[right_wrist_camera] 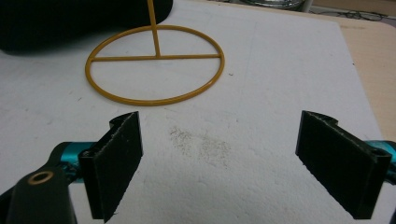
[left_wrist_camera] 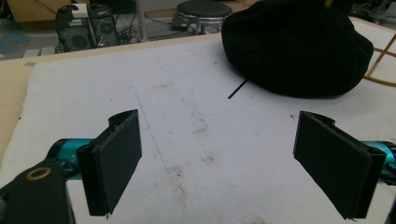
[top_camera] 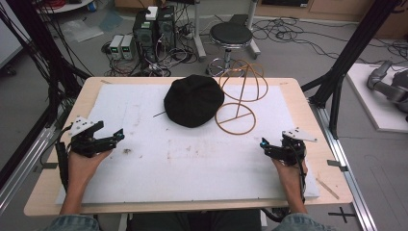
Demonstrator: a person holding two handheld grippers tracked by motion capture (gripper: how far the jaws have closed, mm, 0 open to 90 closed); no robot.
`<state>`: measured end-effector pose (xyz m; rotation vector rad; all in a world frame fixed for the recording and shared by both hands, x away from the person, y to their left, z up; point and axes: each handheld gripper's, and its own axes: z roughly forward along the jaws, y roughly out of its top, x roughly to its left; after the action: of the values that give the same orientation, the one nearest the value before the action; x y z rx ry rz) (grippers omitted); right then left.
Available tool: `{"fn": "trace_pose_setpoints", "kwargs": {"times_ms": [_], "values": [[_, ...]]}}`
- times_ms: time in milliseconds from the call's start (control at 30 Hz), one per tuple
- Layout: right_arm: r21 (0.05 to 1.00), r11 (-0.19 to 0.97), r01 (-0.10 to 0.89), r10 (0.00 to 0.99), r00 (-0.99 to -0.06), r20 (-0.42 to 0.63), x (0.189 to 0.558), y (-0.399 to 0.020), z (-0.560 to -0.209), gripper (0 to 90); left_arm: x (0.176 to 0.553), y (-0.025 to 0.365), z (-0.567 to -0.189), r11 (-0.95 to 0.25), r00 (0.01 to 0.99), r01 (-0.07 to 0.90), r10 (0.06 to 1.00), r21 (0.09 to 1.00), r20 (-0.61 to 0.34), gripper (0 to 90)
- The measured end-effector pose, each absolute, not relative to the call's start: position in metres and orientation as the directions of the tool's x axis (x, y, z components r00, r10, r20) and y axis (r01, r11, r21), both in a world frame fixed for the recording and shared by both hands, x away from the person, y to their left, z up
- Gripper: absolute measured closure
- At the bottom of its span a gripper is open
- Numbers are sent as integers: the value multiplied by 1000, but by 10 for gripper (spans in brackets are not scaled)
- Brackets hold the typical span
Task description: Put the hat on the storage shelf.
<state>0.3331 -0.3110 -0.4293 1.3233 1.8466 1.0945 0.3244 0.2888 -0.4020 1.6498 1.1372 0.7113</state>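
Nothing started: the black beret (top_camera: 194,100) lies beside the wire hat stand (top_camera: 239,96) at the far counter (top_camera: 298,103). Left gripper (top_camera: 117,135) and right gripper (top_camera: 265,143) rest near, fingers spread, empty.

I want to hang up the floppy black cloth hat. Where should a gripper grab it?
Probably the soft black cloth hat at its near rim, low from the front with the left gripper: it lies flat on the white foam mat, so only the edge offers a fold to pinch.
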Motion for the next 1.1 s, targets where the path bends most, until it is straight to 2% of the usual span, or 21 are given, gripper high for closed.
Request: {"fn": "trace_pose_setpoints", "kwargs": {"times_ms": [433,1100], "values": [[878,173,446,947,-320,-24,332,-309,-430,144,332,279,-396,-102,408,343,912,934,-50,171],[870,204,449,943,-327,-53,332,-306,-431,143,380,262,-361,-117,442,309,896,944,-33,169]]}}
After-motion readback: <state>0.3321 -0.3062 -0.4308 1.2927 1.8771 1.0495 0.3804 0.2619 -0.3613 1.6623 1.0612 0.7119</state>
